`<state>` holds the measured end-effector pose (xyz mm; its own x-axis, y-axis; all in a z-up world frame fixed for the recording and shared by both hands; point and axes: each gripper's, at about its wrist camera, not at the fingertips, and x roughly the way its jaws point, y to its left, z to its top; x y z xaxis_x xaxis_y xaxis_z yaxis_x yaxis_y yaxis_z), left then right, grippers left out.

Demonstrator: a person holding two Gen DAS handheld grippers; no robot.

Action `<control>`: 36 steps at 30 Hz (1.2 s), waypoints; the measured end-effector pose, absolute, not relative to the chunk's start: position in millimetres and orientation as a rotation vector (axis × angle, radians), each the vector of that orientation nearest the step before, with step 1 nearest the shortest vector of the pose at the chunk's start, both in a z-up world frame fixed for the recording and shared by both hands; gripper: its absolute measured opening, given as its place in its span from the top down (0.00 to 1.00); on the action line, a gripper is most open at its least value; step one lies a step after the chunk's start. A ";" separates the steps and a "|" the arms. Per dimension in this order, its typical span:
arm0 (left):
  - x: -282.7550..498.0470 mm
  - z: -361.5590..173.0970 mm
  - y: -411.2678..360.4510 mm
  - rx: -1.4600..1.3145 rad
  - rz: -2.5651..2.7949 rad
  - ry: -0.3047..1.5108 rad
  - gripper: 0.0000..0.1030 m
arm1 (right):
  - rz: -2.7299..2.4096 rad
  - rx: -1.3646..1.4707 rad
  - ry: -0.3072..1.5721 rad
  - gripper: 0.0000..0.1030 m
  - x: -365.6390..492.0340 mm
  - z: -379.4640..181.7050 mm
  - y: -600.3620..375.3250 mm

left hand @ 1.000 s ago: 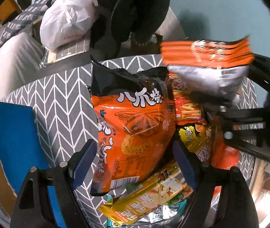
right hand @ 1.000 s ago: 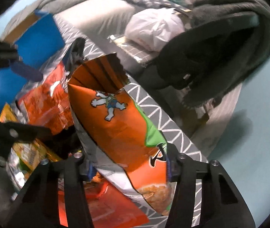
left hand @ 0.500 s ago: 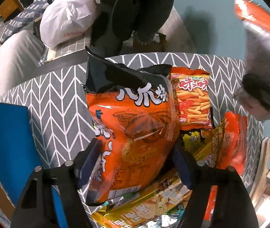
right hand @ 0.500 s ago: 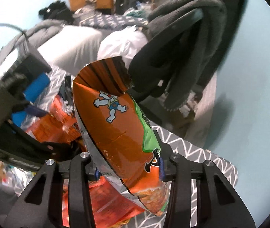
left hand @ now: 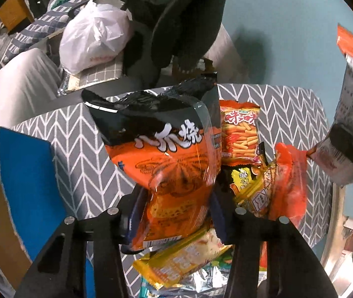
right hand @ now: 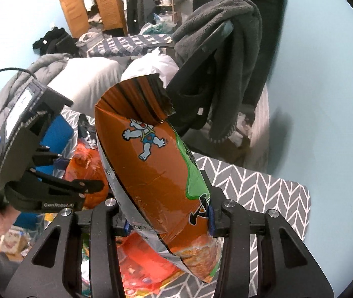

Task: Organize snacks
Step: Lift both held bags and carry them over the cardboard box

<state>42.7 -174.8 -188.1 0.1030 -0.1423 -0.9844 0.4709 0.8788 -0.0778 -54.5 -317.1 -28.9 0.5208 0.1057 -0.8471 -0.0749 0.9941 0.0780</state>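
My left gripper (left hand: 174,213) is shut on an orange and black snack bag (left hand: 174,154), which stands tilted above the pile. My right gripper (right hand: 167,221) is shut on an orange and green snack bag with a cartoon figure (right hand: 151,168), held well above the table; it also shows at the right edge of the left wrist view (left hand: 350,79). The left gripper's body shows in the right wrist view (right hand: 27,159). Several more snack packs lie on the grey chevron cloth (left hand: 77,149): a fries pack (left hand: 240,134), a red pack (left hand: 288,183), a yellow pack (left hand: 184,255).
A blue box (left hand: 24,181) stands at the left of the table. Behind are a chair draped with a dark garment (right hand: 221,57), a white plastic bag (left hand: 94,37) and bedding. The cloth's right edge (right hand: 300,213) drops off near the blue wall.
My left gripper has closed on the orange and black bag and raised it. My right gripper has lifted its bag up and away to the right of the pile.
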 end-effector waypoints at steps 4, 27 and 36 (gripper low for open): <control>39.2 -169.7 -160.5 0.262 -0.450 1.362 0.53 | 0.099 0.053 1.008 0.60 -61.2 -23.9 -314.5; 7.2 -87.1 -52.9 0.126 -0.354 1.232 0.53 | 0.185 0.086 0.974 0.60 -64.9 3.3 -244.9; 4.2 -71.5 4.3 0.064 -0.298 1.206 0.53 | 0.268 0.093 0.973 0.60 -48.3 5.9 -195.6</control>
